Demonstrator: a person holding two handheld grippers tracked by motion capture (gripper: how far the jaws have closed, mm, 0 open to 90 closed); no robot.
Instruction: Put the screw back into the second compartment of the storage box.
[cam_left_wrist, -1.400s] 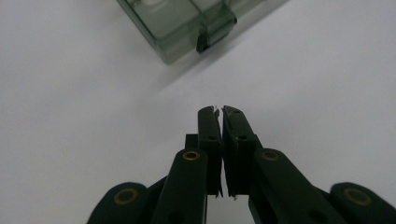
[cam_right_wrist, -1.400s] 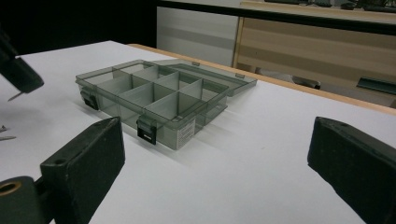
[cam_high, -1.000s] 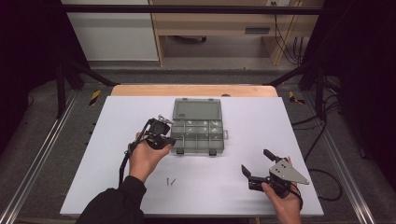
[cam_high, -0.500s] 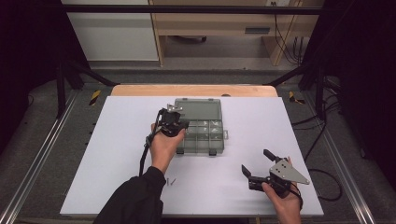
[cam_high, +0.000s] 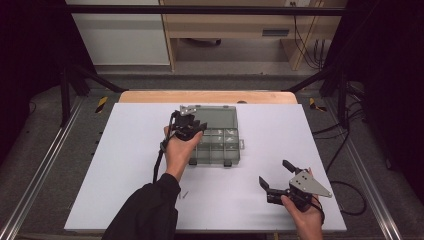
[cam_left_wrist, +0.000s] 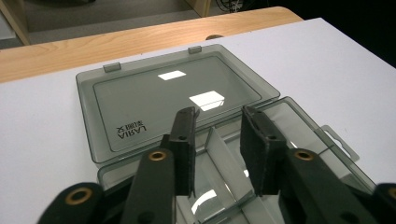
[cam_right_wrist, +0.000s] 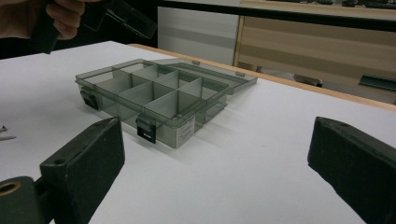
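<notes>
Organizer box (cam_high: 215, 137): smoky grey clear plastic, lid folded flat toward the far edge of the table (cam_high: 125, 150), standing about midway across the white top, nearer the far edge than the near one.
High view: left gripper (cam_high: 188, 127) held over the box's left compartments; right gripper (cam_high: 277, 175) near the table's near right corner, well apart from the box; two small screws (cam_high: 184, 194) lie on the white top just beside the left sleeve.
Left gripper view: jaws a narrow gap apart, holding nothing, poised above a divider (cam_left_wrist: 229, 161); the lid (cam_left_wrist: 173, 93) bears mirrored lettering and two hinge tabs.
Right gripper view: jaws spread wide, empty; the box's front shows two black latches (cam_right_wrist: 147, 128) and a white label; compartments look empty.
Change from half a second ago: left gripper has edged slightly farther over the box; right gripper has stayed put.
</notes>
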